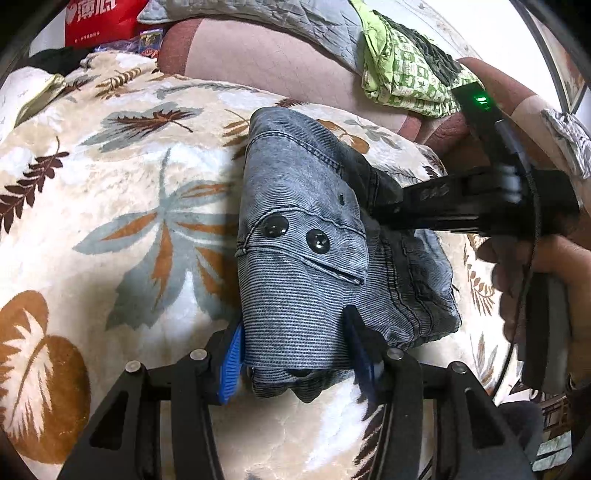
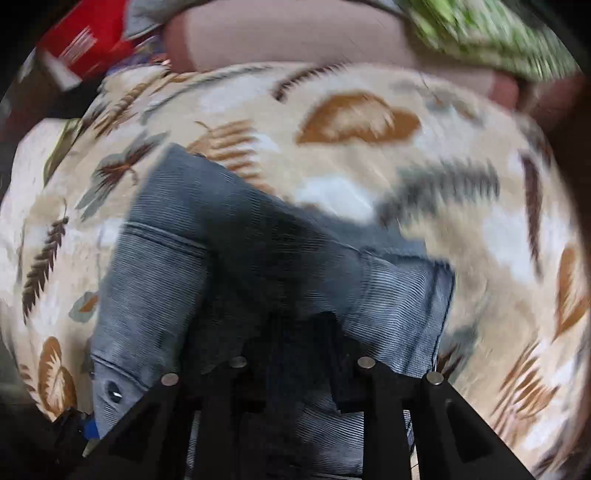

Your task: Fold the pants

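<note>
Denim pants [image 1: 303,236] clamped between left tongs [image 1: 295,354]; right tongs [image 2: 295,354] narrow, gripping their edge.

The left wrist view looks steeply down along its own fingers [image 1: 231,356], close over the folded grey pants [image 1: 295,266] that lie ahead of and between them on the leaf-print blanket [image 1: 122,221]. The right wrist view, blurred, looks down more steeply and from nearer, its fingers [image 2: 343,369] close over the same pants [image 2: 155,266]. Both views share the pants, the blanket [image 2: 369,166] around them, and the green cloth [image 1: 402,70] and red bag [image 1: 99,22] far beyond the fingertips.
</note>
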A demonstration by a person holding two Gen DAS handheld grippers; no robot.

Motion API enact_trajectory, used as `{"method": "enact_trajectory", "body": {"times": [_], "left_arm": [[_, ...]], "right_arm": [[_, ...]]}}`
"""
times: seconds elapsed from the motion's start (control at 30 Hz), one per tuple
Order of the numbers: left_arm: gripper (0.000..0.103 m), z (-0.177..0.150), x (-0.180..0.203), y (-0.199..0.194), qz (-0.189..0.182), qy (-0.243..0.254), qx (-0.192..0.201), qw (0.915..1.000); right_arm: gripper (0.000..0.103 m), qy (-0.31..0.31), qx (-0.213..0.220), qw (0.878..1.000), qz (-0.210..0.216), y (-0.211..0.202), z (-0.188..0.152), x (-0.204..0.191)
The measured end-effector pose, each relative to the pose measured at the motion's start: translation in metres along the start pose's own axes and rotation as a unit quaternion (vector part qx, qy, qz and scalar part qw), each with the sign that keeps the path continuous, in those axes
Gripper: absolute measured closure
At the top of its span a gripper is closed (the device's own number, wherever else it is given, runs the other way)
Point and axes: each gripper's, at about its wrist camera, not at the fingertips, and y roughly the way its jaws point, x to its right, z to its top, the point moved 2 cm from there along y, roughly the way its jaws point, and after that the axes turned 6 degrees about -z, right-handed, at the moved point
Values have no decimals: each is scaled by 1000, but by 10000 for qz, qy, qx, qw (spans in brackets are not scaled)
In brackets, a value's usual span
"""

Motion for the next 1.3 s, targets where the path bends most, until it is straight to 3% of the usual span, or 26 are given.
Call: {"method": "enact_trajectory", "body": {"times": [0.23, 0.37, 0.43, 0.57, 0.63, 0.67, 0.7, 0.77, 0.8, 0.87, 0.97, 1.13, 1.23, 1.27, 1.3], "left_arm": [[47, 0, 0, -2, 102, 24, 81, 9999], [44, 1, 2, 0, 134, 69, 54, 9999], [42, 1, 3, -4, 180, 73, 76, 9998], [39, 5, 5, -20, 166, 51, 195, 9997], [36, 7, 7, -26, 198, 63, 269, 9994], [35, 7, 8, -28, 227, 82, 286, 9993], [35, 8, 10, -29, 260, 104, 281, 9992], [35, 7, 11, -30, 315, 148, 237, 9991], [35, 7, 12, -31, 350, 180, 238, 9989], [35, 6, 12, -34, 473, 191, 263, 9984], [35, 4, 11, -33, 532, 165, 209, 9982], [35, 2, 11, -33, 622, 148, 191, 9978], [35, 1, 11, -34, 647, 157, 185, 9976], [35, 1, 11, -34, 656, 153, 180, 9976], [35, 1, 11, -34, 657, 153, 173, 9976]], "right_arm": [[76, -45, 582, 9983, 19, -43, -31, 4], [65, -50, 111, 9999, -60, -14, -61, 24], [65, 245, 197, 9993, 177, -21, -64, 35], [65, 130, 548, 9984, 62, -51, -66, 31], [55, 89, 749, 9969, 214, -60, -73, 30], [40, 55, 717, 9973, 123, -56, -78, 30], [36, -25, 583, 9983, -29, -45, -83, 31], [36, 72, 156, 9998, -29, -17, -93, 41], [36, 412, 216, 9986, 263, -18, -96, 51], [36, 603, 284, 9972, 335, -25, -97, 59], [36, 389, 550, 9976, 135, -41, -95, 59], [35, 241, 1070, 9930, 438, -65, -91, 41], [35, -15, 648, 9977, 212, -37, -104, 29], [33, -60, 382, 9992, 35, -21, -109, 30], [28, 26, 432, 9990, 71, -19, -110, 33]]}}
